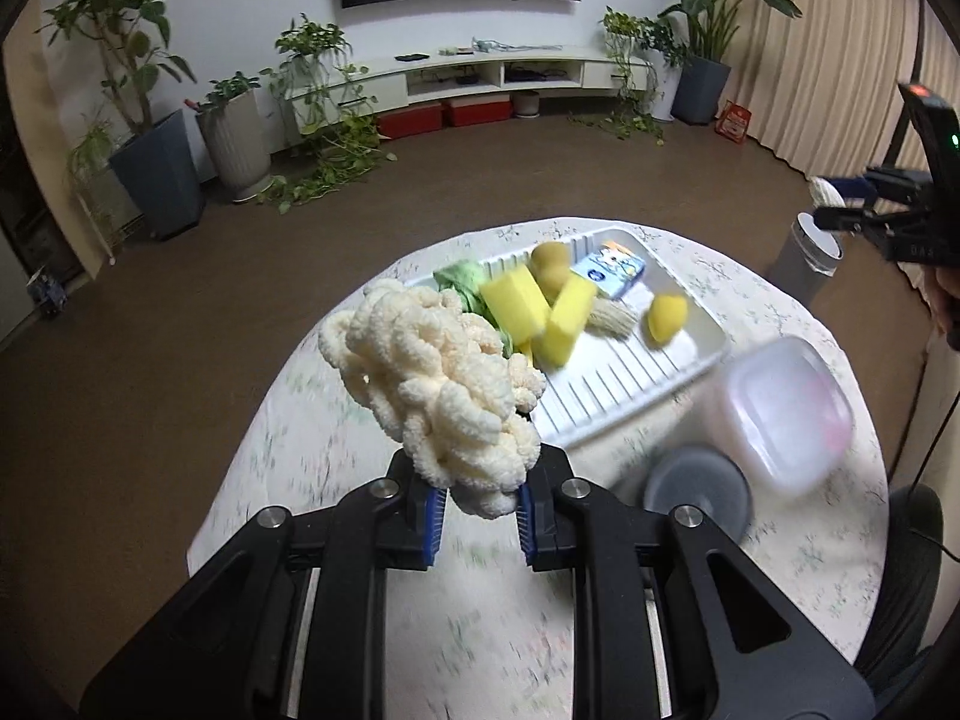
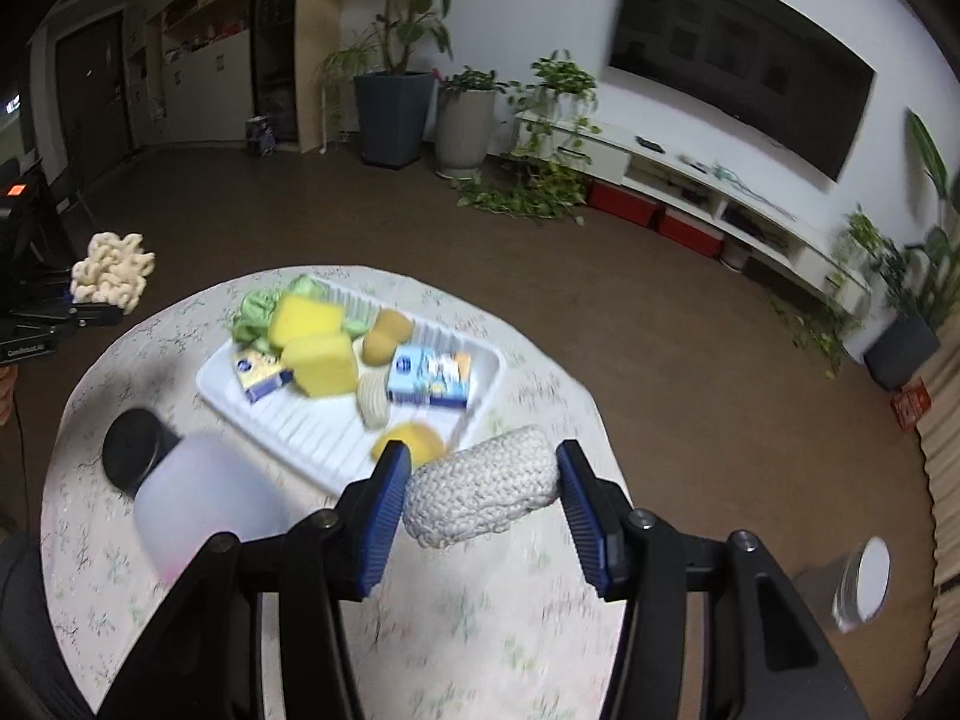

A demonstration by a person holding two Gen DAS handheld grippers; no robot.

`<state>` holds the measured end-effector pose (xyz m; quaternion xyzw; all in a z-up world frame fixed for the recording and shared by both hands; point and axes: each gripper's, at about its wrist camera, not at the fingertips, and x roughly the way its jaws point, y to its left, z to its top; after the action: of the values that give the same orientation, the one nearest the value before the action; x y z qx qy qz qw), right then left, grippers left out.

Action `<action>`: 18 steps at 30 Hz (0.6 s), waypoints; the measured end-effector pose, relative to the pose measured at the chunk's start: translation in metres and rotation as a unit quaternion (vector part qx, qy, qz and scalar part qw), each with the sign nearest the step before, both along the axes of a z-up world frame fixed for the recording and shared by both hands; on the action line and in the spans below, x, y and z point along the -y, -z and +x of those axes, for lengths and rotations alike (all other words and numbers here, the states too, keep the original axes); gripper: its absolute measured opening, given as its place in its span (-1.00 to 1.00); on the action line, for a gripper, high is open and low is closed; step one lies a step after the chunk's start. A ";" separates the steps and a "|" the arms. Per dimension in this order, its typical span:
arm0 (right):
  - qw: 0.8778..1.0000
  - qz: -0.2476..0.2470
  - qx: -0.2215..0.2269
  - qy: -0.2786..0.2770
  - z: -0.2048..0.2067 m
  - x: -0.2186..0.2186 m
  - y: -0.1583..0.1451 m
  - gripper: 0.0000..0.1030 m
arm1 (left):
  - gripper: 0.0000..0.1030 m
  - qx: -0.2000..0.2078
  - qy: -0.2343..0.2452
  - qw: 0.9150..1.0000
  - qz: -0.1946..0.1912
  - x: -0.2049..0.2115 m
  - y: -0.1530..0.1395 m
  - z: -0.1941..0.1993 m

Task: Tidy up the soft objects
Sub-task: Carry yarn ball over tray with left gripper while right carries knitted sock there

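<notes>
Two views, left wrist first.
Left wrist, grip: my left hand-held gripper [image 1: 480, 510] is clamped on the cream chenille sponge [image 1: 432, 384], whose lower end is pinched between the blue pads while the bulk stands up and forward of the jaws.
Left wrist, container: the translucent lidded box [image 1: 786, 414] sits on the counter [image 1: 300, 450] ahead and to the right of my held sponge, just beyond the dark round lid [image 1: 699, 489]; it is blurred.
Left wrist, tray: the white ridged tray [image 1: 606, 402] lies straight ahead, carrying two yellow sponges [image 1: 540, 312] and other items.
Left wrist, other hand: my right hand-held gripper [image 1: 870, 222] shows at the right edge, above and beyond the box.

Right wrist, grip: my right hand-held gripper [image 2: 480, 498] holds the white knitted pad [image 2: 480, 492] crosswise, long axis running pad to pad, slightly tilted; the left pad touches it, the right end reaches the other pad.
Right wrist, container: the translucent lidded box [image 2: 204, 498] lies to the left and slightly below my jaws, beside the dark round lid [image 2: 135, 447].
Right wrist, other hand: my left hand-held gripper [image 2: 90, 315] with its cream chenille sponge [image 2: 111, 270] hangs far left, off the counter's edge.
Judgement: if the box is the goal, the right hand looks the nearer one.
</notes>
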<state>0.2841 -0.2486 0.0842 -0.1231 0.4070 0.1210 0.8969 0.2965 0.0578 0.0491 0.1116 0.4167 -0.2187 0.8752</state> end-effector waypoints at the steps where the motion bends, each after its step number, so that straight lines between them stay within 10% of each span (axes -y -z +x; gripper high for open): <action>1: 1.000 -0.007 -0.002 -0.006 0.014 -0.005 0.001 0.03 | -0.66 -0.001 0.008 1.000 -0.003 0.003 0.002 0.007; 18: 0.994 -0.028 -0.078 -0.076 0.118 -0.054 0.078 0.03 | -0.66 -0.016 0.157 0.987 0.022 0.071 0.048 0.070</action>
<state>0.4025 -0.1943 0.0059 -0.1687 0.4682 0.1864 0.8471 0.3663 -0.0127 0.0013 0.1913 0.4131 -0.3461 0.8204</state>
